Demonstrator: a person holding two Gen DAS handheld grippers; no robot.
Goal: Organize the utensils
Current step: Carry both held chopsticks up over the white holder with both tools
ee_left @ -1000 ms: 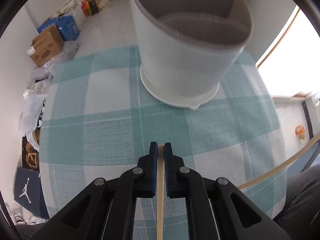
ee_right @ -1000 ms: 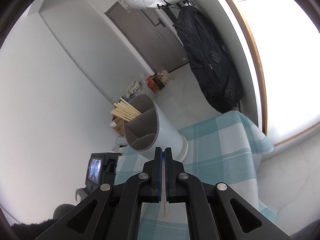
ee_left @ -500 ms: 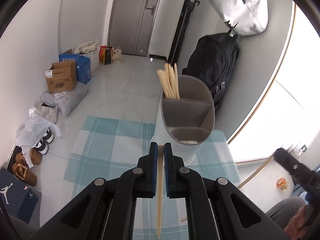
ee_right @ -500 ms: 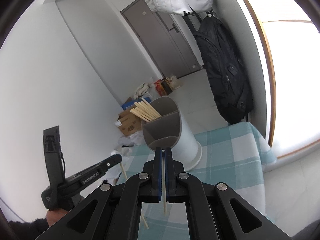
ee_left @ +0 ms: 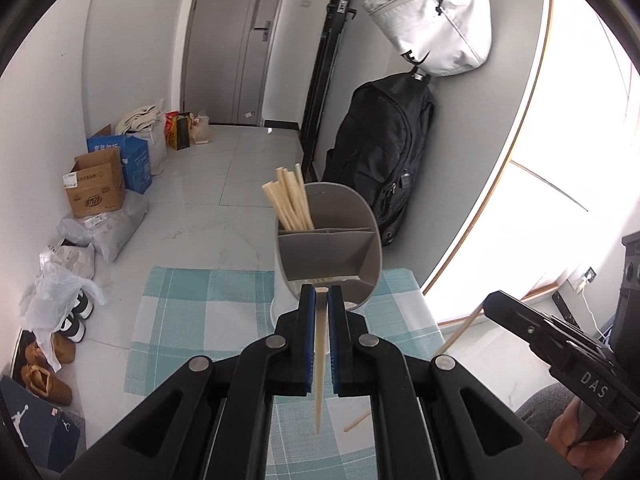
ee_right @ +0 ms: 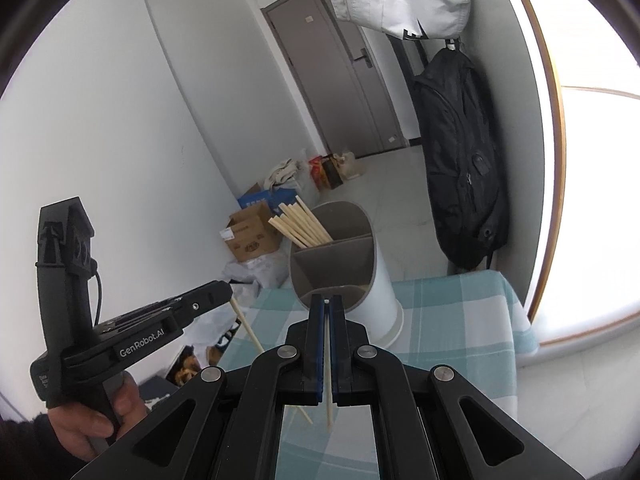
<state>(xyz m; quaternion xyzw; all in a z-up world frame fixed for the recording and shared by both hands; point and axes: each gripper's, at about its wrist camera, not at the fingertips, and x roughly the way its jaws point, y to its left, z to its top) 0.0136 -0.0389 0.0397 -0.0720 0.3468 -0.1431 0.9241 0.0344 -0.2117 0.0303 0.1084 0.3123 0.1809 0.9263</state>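
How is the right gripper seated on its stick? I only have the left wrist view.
Observer: The right gripper is shut on the right chopstick. The stick's top end sits level with the pad tips and the rest hangs below.
Operator: And my stick from outside?
Observer: The left gripper pinches the left chopstick near its top end. The stick slants down toward the right gripper.
Operator: Holder base? My fingers block it.
Observer: The holder stands upright on a flared white base, on the checked tablecloth.
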